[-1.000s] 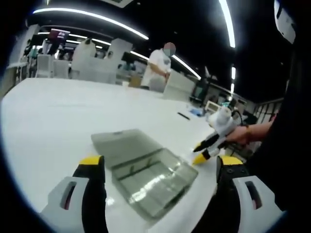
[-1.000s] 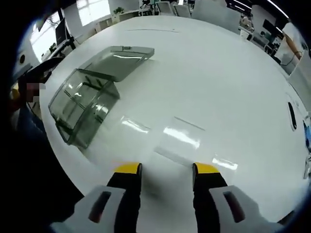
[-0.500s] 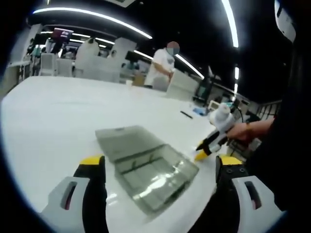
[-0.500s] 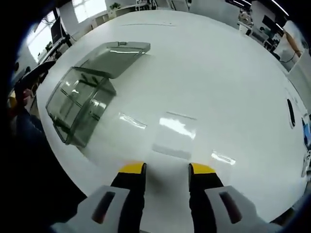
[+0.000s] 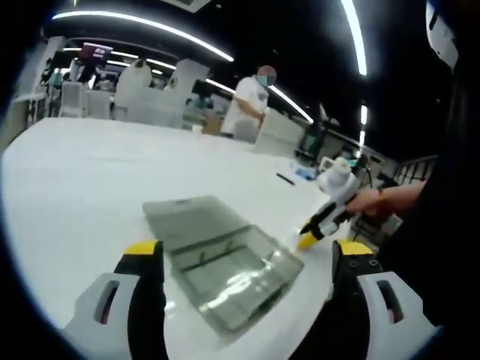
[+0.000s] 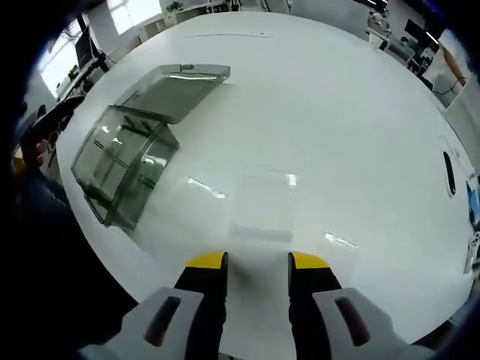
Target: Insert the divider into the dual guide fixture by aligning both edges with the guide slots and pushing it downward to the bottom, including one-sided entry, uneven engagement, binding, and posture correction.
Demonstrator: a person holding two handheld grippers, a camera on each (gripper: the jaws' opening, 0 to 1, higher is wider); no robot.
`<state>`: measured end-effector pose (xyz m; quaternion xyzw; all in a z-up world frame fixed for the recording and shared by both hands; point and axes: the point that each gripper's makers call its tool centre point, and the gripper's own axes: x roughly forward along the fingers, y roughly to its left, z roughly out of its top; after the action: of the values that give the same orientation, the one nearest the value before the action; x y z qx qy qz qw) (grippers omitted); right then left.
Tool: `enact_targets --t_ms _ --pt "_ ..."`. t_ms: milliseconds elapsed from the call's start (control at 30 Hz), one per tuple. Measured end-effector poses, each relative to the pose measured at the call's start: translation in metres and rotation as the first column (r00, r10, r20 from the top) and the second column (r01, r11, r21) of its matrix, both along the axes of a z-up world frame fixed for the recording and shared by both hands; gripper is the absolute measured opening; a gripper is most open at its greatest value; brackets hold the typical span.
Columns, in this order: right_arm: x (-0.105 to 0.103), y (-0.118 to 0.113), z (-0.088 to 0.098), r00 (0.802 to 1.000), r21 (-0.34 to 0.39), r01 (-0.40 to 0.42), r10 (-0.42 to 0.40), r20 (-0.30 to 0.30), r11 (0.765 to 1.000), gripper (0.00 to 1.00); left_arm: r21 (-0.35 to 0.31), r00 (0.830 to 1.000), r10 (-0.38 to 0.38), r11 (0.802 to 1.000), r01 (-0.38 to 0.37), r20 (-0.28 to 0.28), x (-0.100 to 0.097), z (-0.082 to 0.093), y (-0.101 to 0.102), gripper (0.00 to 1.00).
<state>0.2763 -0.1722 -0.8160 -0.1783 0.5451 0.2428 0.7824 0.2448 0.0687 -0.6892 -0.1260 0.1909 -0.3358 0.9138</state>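
While my right gripper [image 6: 256, 260] hovers with jaws spread, the clear divider [image 6: 264, 204] lies flat on the table [image 6: 352, 112] at twelve o'clock, apparently lined up for pickup. My left gripper [image 5: 247, 249], jaws wide, brackets the fixture [image 5: 225, 266], lid open, probably to steady it.

Smoky grey see-through fixture [image 6: 124, 169], clear divider [image 6: 262, 206], glossy white table [image 6: 337, 112], yellow-tipped hand-held gripper [image 6: 257, 262]

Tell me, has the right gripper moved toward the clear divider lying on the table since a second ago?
Yes. In the right gripper view, the right gripper has closed in on the clear divider lying flat on the white table; the gap between them has shrunk.
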Motion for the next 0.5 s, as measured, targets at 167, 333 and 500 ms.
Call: enact_targets --t_ms 167,333,500 --pt "0.002 0.005 0.006 0.999 0.035 -0.011 0.010 0.044 0.999 0.27 -0.020 1.000 -0.010 1.000 0.010 0.002 0.001 -0.001 -0.005 0.90" --pt "0.005 0.010 0.014 0.991 0.059 -0.048 0.040 0.126 0.997 0.27 -0.018 0.999 -0.042 0.999 0.042 -0.023 -0.001 -0.007 -0.012 0.89" --pt "-0.002 0.012 0.023 0.989 0.077 -0.042 0.030 0.147 0.996 0.27 -0.020 0.998 -0.053 0.998 0.052 -0.037 -0.001 -0.008 -0.016 0.89"
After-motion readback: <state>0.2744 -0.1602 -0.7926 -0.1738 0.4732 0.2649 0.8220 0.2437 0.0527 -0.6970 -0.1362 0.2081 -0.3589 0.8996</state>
